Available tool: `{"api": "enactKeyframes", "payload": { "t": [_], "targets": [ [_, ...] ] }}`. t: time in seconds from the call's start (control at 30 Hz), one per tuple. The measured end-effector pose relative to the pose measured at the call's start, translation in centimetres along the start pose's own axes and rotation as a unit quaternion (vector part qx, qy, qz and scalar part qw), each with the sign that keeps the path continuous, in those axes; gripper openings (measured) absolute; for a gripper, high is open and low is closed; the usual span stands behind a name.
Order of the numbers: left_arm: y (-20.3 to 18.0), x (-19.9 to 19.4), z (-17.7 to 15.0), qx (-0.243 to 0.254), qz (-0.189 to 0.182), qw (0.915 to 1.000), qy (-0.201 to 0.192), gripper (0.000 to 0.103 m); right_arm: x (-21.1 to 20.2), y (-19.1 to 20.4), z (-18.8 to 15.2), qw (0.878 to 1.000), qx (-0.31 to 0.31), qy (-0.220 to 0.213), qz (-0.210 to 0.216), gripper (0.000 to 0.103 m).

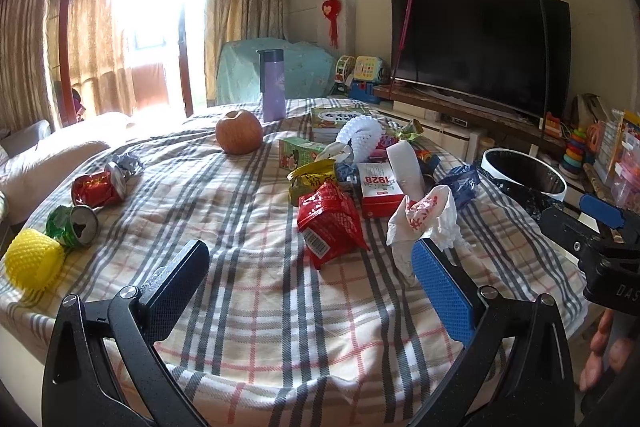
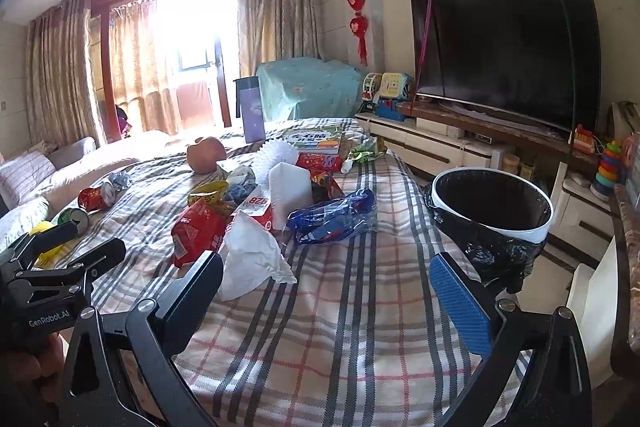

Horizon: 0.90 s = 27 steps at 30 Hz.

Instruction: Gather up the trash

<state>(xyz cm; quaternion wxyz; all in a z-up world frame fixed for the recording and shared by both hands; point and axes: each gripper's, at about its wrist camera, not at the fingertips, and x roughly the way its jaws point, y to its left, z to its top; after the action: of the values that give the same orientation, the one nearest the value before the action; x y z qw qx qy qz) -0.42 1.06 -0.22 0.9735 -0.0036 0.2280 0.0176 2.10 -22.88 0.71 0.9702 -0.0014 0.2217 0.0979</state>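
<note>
Trash lies scattered on a plaid-covered table (image 1: 280, 307). A crumpled white bag (image 1: 424, 223) lies just beyond my left gripper (image 1: 308, 267), which is open and empty. Near it are a red wrapper (image 1: 332, 223), a red-and-white box (image 1: 378, 191) and a blue wrapper (image 1: 464, 183). At the left lie a red can (image 1: 98, 189), a green can (image 1: 74, 225) and a yellow foam net (image 1: 32, 259). My right gripper (image 2: 328, 279) is open and empty over the table (image 2: 340, 327), with the white bag (image 2: 252, 255) by its left finger. A bin with a black liner (image 2: 492, 211) stands at the table's right edge.
An apple (image 1: 239, 131), a purple bottle (image 1: 273, 87) and a book (image 1: 336, 117) sit at the far side. A TV (image 1: 480, 47) on a low cabinet and toys line the right wall. A sofa (image 2: 36, 183) is at the left. A person's hand (image 1: 600, 351) holds the right gripper's handle.
</note>
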Motion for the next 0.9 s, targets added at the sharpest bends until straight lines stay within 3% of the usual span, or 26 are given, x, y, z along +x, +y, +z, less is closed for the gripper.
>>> {"api": "enactKeyframes", "payload": {
  "t": [0.9],
  "targets": [
    [0.25, -0.09, 0.12, -0.001, -0.001, 1.0000, 0.004, 0.103, 0.08, 0.10, -0.14, 1.000, 0.003, 0.003, 0.017, 0.103]
  ]
}}
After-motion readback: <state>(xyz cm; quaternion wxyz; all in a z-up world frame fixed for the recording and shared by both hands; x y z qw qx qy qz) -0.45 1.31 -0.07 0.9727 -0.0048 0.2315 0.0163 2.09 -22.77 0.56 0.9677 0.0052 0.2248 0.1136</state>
